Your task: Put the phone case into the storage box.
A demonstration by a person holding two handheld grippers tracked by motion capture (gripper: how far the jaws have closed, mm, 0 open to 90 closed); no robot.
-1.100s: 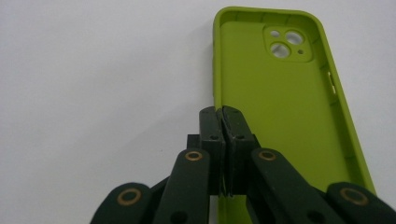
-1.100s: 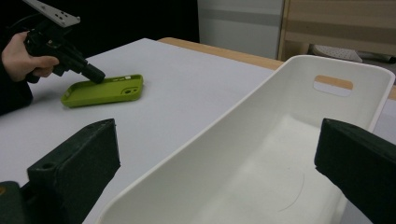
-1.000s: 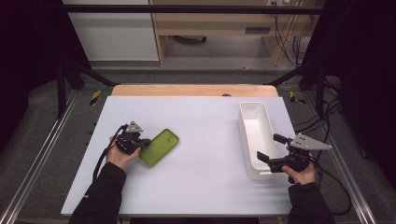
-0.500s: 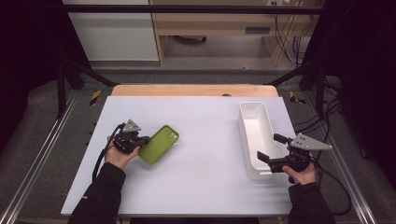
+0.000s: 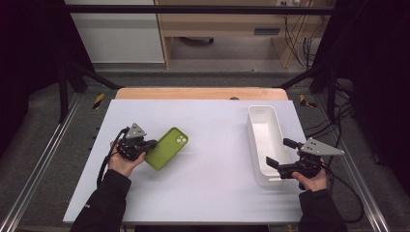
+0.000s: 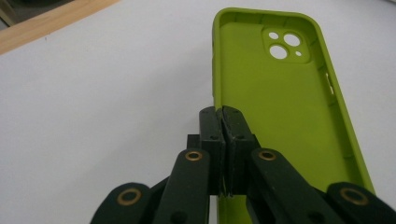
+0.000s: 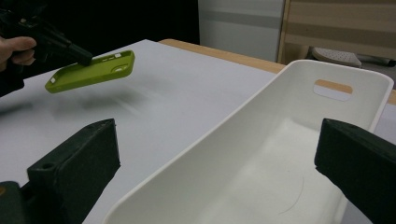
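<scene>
Two hand-held grippers work over the white bench [image 5: 208, 193]. At about 9 o'clock, the left hand-held gripper [image 5: 151, 143] has its jaws pressed together on the side wall of a green phone case [image 5: 168, 148], which the right gripper view shows lifted off the surface. At about 4 o'clock, the right hand-held gripper [image 5: 282, 153] is spread wide at the near end of a long white bin [image 5: 265, 143].

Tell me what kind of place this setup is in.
Probably a lab or workshop recording station, not a home. A white table stands inside a black metal frame, loose cables hang at the back, and a person works with a handheld left claw and right claw.
</scene>
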